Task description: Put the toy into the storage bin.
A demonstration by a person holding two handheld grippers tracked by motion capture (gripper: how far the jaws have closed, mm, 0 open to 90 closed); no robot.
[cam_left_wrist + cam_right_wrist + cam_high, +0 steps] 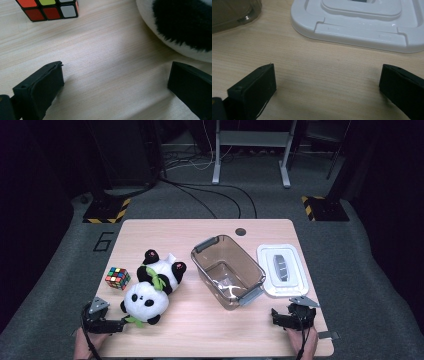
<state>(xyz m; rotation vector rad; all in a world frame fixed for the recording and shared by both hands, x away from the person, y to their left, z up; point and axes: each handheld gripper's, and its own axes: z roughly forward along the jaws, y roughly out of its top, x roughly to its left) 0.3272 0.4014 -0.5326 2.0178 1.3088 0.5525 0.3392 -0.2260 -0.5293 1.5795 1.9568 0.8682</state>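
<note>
The plush panda [150,292] lies on the bench [210,330] just left of the clear bin [227,271], with the cube [117,278] on its far side. The left gripper [120,324] rests by the panda's head, fingers [40,90] apart and empty. The right gripper [275,316] sits near the white lid [282,270], fingers [254,90] likewise apart. This looks like the approach step; next, the left fingers likely need to straddle the soft head and close.

Black-and-white panda [150,292]; multicoloured cube [117,278]; white lid [282,270]
</note>
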